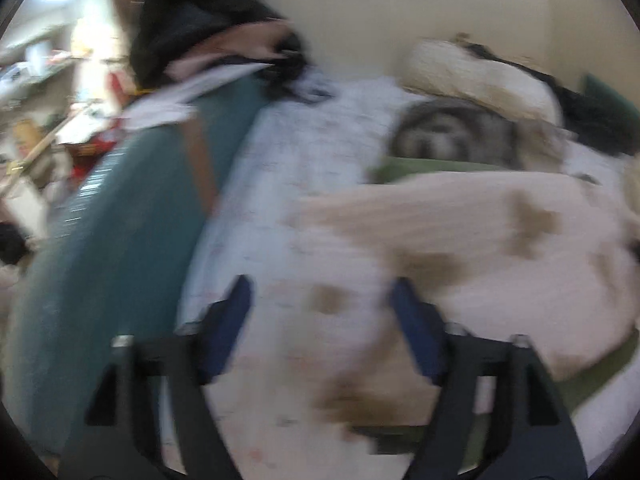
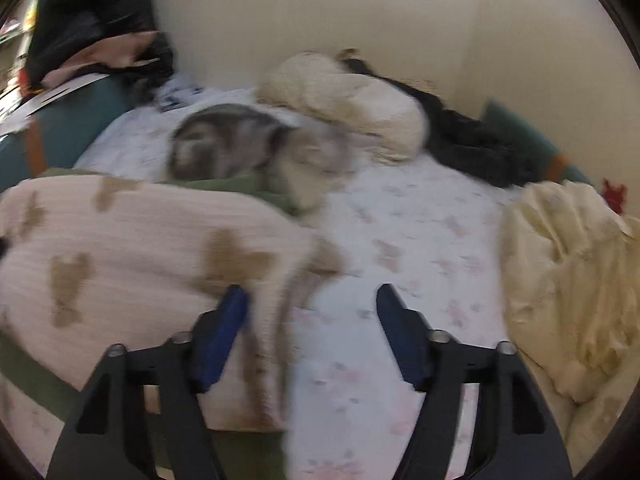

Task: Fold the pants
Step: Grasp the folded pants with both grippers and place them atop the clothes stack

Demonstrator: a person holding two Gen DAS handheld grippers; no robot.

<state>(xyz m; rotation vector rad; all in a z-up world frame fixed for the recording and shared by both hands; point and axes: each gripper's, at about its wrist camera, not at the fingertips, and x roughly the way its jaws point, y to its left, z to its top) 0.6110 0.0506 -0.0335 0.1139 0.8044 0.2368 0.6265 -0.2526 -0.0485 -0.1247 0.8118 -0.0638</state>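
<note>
Both tools, left tool (image 1: 320, 300) and right tool (image 2: 312, 300), hang with fingers apart, gripping nothing, above the pink pants (image 2: 132, 248) lying on the bed (image 2: 420, 240). Risk: pinching the green cloth (image 2: 236, 186) underneath, just beside the pants' far edge.

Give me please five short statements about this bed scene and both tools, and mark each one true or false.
1. The left tool is open. True.
2. The right tool is shut on the pink pants. False: it is open and holds nothing.
3. The pink pants carry brown patches. True.
4. A green cloth lies under the pants. True.
5. The cream blanket covers the pants. False: it lies apart, to the right, on the floral sheet.
</note>
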